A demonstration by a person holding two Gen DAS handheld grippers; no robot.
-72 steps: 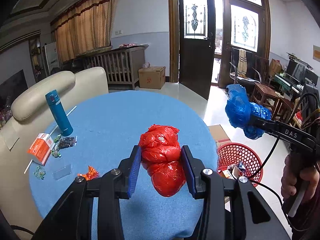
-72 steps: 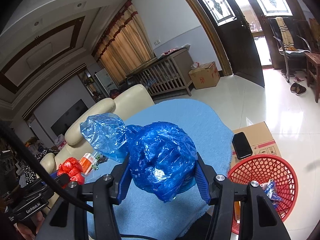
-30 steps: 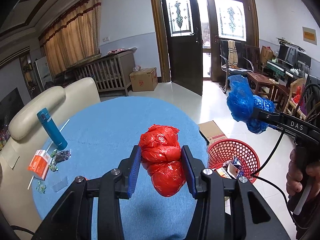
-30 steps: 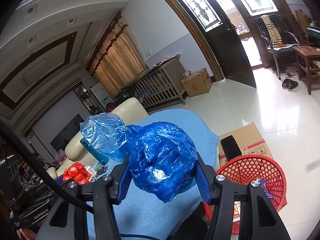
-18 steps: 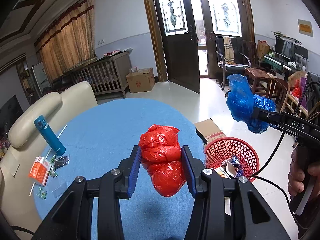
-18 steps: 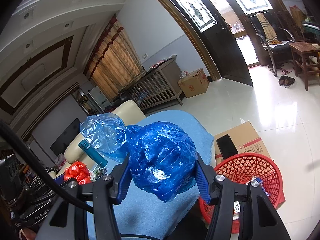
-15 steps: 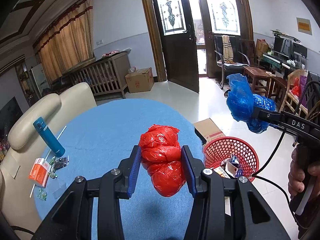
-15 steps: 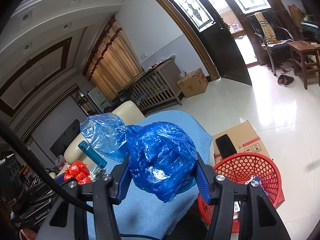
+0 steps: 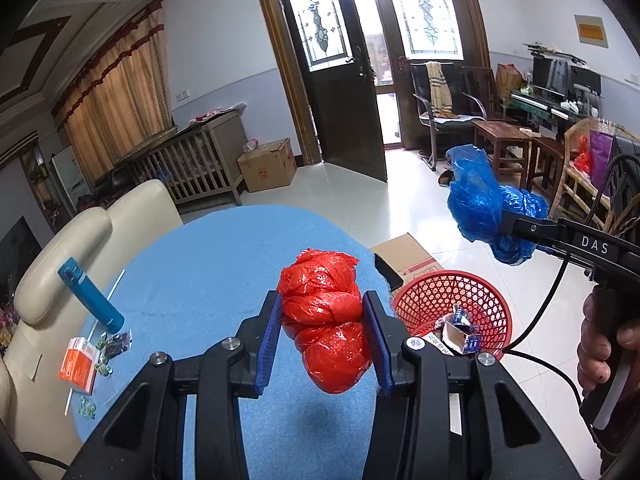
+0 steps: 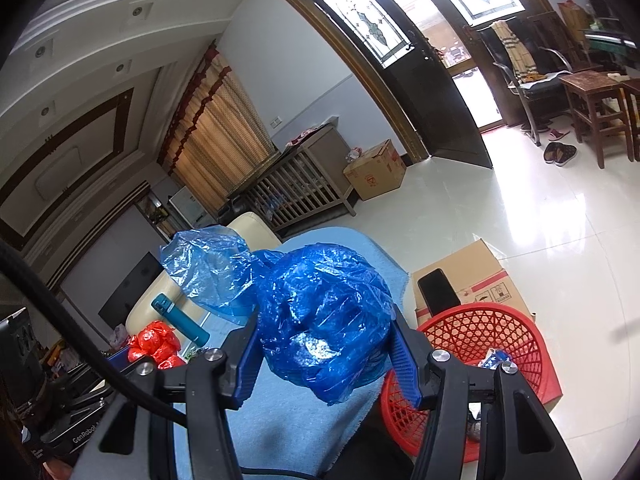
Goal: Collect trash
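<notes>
Two bundles of trash are held, one in each tool. The left tongs (image 9: 324,332) are clamped on one red plastic bag (image 9: 326,320), knotted into a lump and raised above the right part of the blue-covered round bench (image 9: 208,276). The right tongs (image 10: 326,356) are clamped on one crumpled blue plastic bag (image 10: 320,312), with a loose flap standing out to its left; this bag is held off the bench's right edge, above the floor. One red mesh basket (image 9: 452,292) is seen on the floor just beside the right edge of the bench, with a few scraps and a small carton lying in it. One flat cardboard box (image 10: 476,272) is seen behind the basket, touching it, and one dark phone (image 10: 438,292) lies on that box. Near the left edge of the bench, one teal bottle (image 9: 90,296) stands, and one orange packet (image 9: 78,364) and a few small wrappers lie there.
</notes>
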